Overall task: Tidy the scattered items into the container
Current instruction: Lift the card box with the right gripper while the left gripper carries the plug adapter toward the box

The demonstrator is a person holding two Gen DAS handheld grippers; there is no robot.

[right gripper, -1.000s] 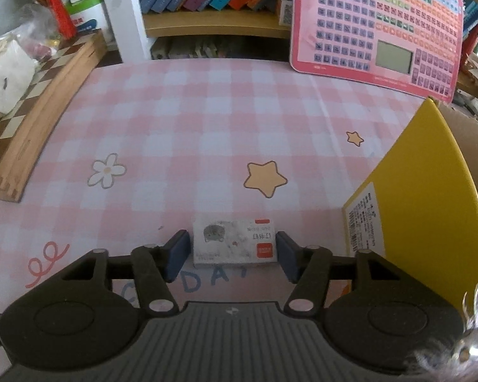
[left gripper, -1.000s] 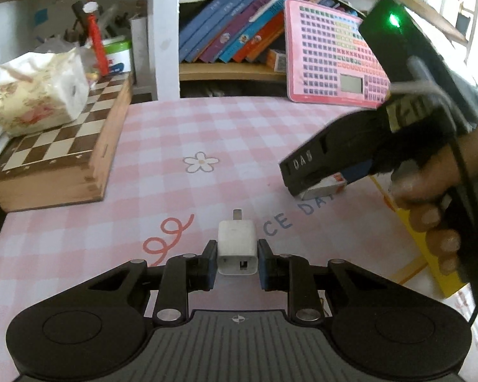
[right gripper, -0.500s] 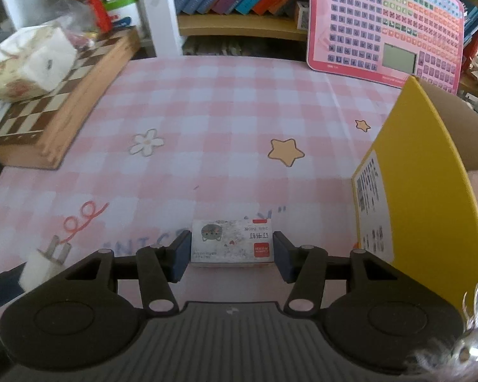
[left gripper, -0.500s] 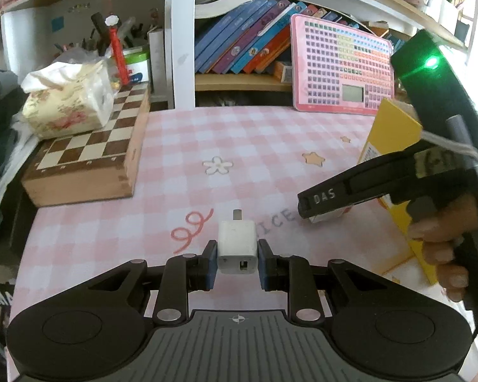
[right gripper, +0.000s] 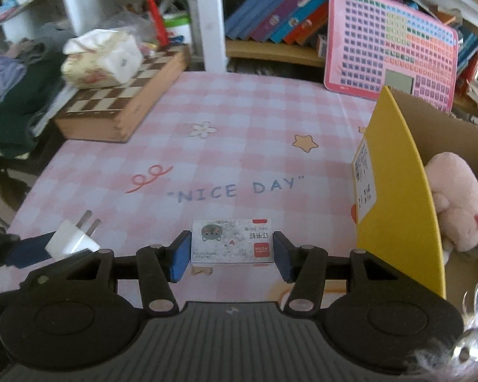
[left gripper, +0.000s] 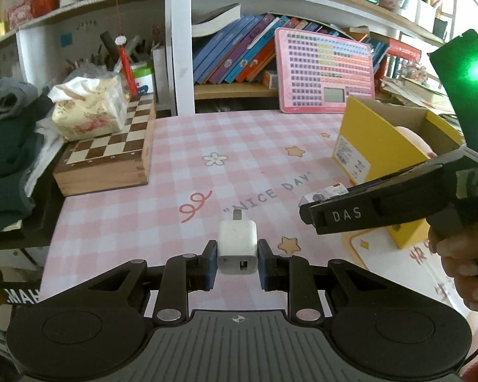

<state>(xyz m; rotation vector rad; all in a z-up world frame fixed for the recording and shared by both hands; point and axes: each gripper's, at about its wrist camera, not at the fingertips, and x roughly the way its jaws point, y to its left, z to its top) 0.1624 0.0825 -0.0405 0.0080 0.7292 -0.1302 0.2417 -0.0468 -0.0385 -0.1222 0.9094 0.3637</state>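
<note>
Nearest the left wrist camera, the left gripper (left gripper: pixel 238 259) is clamped tight on a white plug (left gripper: pixel 238 248), prongs pointing away. A second ago this plug hung low over the pink cloth (left gripper: pixel 181 146); now both hands have lifted and drawn back, so far more of the cloth shows beneath. The right gripper (right gripper: pixel 231 248) is about half open, its pads pressed to the short ends of a small staple box (right gripper: pixel 232 241), which it carries off the cloth. From this camera the plug (right gripper: pixel 71 238) shows at lower left, also airborne. Just right of the staple box stands the yellow carton (right gripper: pixel 398 172), open-topped, a pink plush (right gripper: pixel 455 200) already inside. Earlier the carton was only an edge at the frame's side; now its mouth is in view. I judge both items are in transit to the carton, and the drop comes next. Further back sit the chessboard (left gripper: pixel 111 156) and tissue pack (left gripper: pixel 86 111), then the shelves
</note>
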